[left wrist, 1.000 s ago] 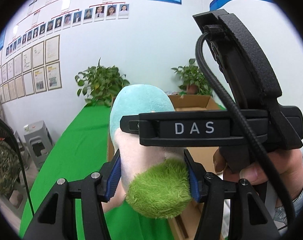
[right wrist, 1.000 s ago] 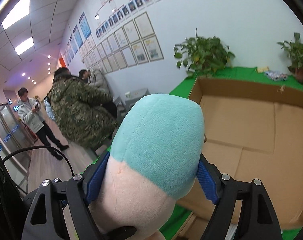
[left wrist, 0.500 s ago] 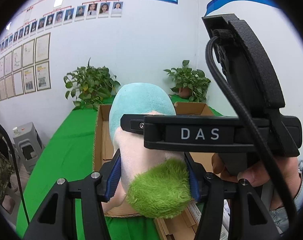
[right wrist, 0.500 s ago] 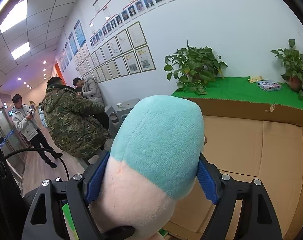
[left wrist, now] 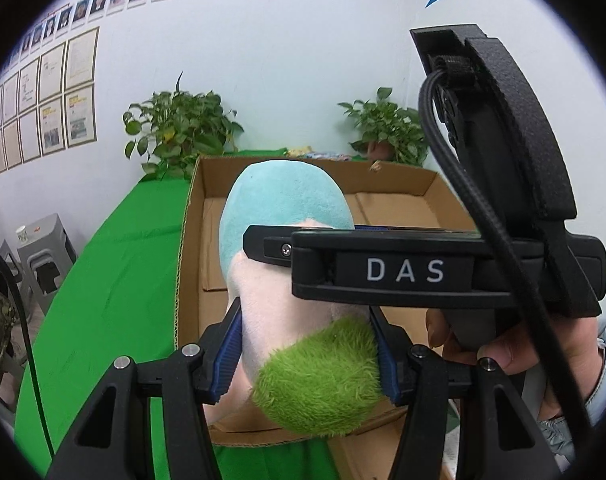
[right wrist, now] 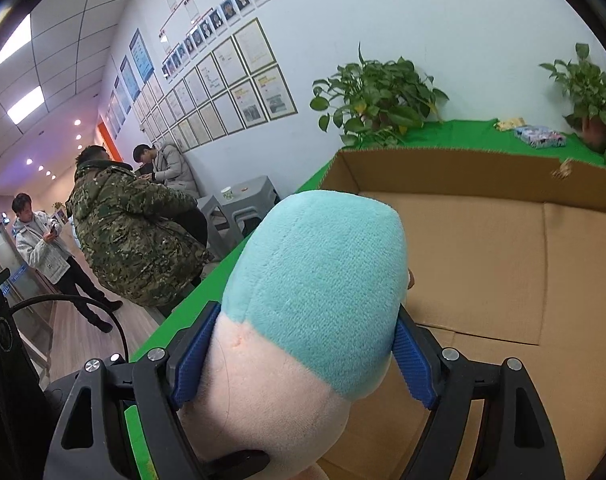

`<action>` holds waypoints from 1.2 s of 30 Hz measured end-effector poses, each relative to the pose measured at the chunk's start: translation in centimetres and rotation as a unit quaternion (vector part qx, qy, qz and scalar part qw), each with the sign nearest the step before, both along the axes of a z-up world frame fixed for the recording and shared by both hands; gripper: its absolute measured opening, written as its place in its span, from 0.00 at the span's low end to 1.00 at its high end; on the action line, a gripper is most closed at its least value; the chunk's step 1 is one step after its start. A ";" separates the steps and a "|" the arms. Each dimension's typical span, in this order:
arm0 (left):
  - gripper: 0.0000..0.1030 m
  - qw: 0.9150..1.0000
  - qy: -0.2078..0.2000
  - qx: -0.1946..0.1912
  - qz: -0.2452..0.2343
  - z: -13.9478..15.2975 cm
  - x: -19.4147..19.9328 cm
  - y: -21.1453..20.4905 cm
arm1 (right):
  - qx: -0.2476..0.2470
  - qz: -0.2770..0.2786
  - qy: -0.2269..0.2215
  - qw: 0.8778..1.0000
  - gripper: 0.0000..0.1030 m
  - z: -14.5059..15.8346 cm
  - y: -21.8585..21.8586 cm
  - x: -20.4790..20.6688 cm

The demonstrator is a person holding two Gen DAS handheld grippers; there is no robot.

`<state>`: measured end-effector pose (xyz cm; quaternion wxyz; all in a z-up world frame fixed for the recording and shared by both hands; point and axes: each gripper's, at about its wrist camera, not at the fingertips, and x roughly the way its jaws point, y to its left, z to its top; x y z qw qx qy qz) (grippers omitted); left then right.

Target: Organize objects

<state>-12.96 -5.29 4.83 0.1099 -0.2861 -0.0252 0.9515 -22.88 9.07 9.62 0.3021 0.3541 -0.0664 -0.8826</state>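
Both tongs clenched on plush (left wrist: 287,280): left tongs (left wrist: 307,350) at green end, right tongs (right wrist: 303,356) mid-body. It's held above box (left wrist: 191,240) at counter (left wrist: 115,280) left edge. Box looks empty; you've yet to drop it in.

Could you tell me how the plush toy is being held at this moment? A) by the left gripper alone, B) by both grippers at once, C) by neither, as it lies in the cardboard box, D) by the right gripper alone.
B: the left gripper pinches the plush toy near its green tuft, while the right gripper clamps its teal-and-pink body above the cardboard box.
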 end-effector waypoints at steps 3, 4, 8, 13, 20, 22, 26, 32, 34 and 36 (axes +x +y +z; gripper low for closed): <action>0.54 1.000 -0.013 0.003 0.011 -0.9 -1.0 -0.7 | 0.002 0.007 -0.008 1.000 0.75 -1.9 -1.2 -1.7; 0.54 1.000 -0.017 0.002 0.016 -1.3 -1.3 -1.0 | 0.004 0.011 -0.009 1.000 0.75 -2.6 -1.7 -2.4; 0.55 0.999 -0.039 0.006 0.033 -2.8 -2.6 -1.9 | 0.004 0.022 -0.017 1.000 0.74 -5.3 -3.5 -4.7; 0.60 0.997 -0.055 0.001 0.050 -4.0 -2.7 -2.5 | 0.002 0.036 -0.007 0.999 0.73 -8.5 -5.2 -6.1; 0.60 0.997 -0.052 0.011 0.051 -4.3 -0.2 -3.2 | 0.017 0.034 -0.008 0.999 0.73 -10.5 -6.4 -5.3; 0.60 0.998 -0.054 0.013 0.016 -4.4 0.2 -3.5 | 0.026 0.036 -0.009 0.999 0.73 -10.7 -6.8 -4.8; 0.60 0.998 -0.065 0.017 0.021 -5.0 0.8 -3.9 | 0.036 0.037 -0.008 0.999 0.74 -10.9 -7.5 -4.3; 0.60 0.998 -0.048 0.017 0.031 -4.3 2.1 -4.5 | 0.004 0.024 -0.024 0.999 0.88 -10.0 -6.7 -3.6; 0.60 0.998 -0.044 0.017 0.034 -4.0 2.4 -4.7 | -0.022 0.014 -0.034 0.999 1.00 -9.3 -5.7 -3.2; 0.60 0.998 -0.042 0.017 0.036 -3.8 2.7 -4.8 | -0.036 0.005 -0.026 0.999 0.99 -8.2 -4.4 -2.4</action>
